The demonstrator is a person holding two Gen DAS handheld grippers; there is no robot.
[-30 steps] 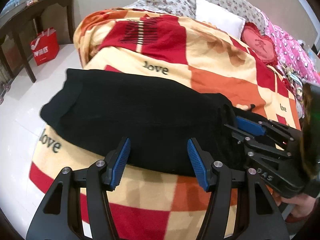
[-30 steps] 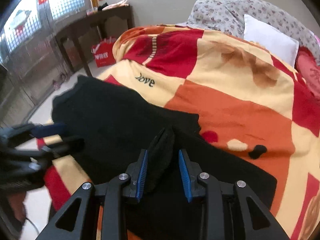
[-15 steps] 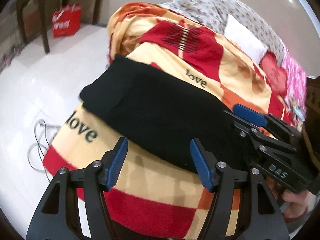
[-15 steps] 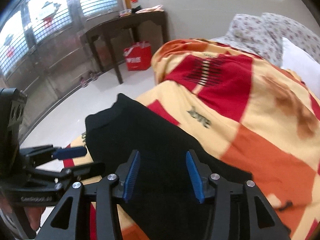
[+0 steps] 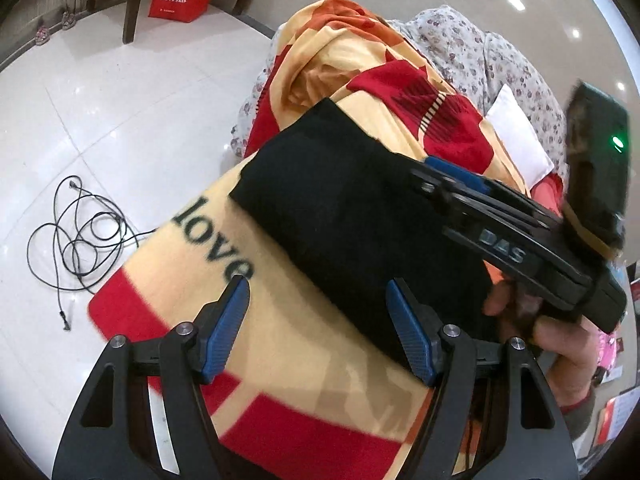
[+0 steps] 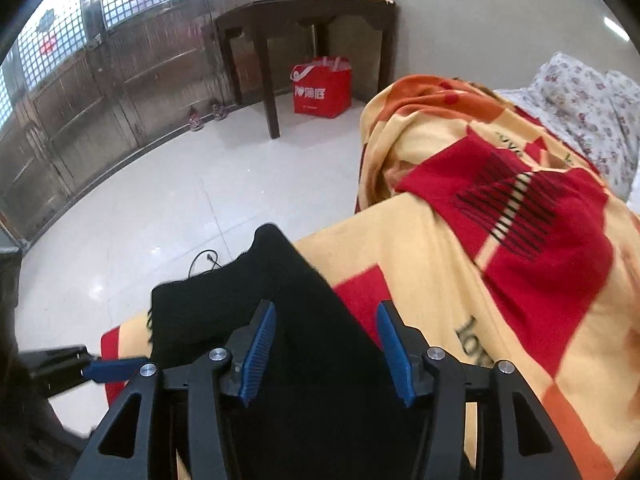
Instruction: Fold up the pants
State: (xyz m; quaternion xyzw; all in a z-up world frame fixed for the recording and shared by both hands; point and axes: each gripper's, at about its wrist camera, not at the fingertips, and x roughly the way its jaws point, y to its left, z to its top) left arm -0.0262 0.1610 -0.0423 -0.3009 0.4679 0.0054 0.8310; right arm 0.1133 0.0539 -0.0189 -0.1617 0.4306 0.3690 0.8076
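Observation:
The black pants (image 5: pixel 352 216) lie folded in a flat long shape on the red, orange and yellow blanket (image 5: pixel 280 340) near the bed's foot edge. They also show in the right wrist view (image 6: pixel 296 336). My left gripper (image 5: pixel 324 332) is open and empty, just short of the pants' near edge. My right gripper (image 6: pixel 326 354) is open and empty, hovering over the pants. In the left wrist view the right gripper (image 5: pixel 452 176) reaches in from the right above the pants. The left gripper's blue fingertip (image 6: pixel 112 366) shows at the lower left of the right wrist view.
White tile floor lies beyond the bed edge, with a coiled black cable (image 5: pixel 76 240) on it. A red shopping bag (image 6: pixel 322 88) stands under a dark wooden table (image 6: pixel 304 12). A white pillow (image 5: pixel 516 140) and floral bedding (image 6: pixel 588 104) lie farther up the bed.
My right gripper let go of the fold of black fabric and opened. Both grippers swung left toward the pants' end at the bed edge. The left gripper stayed open.

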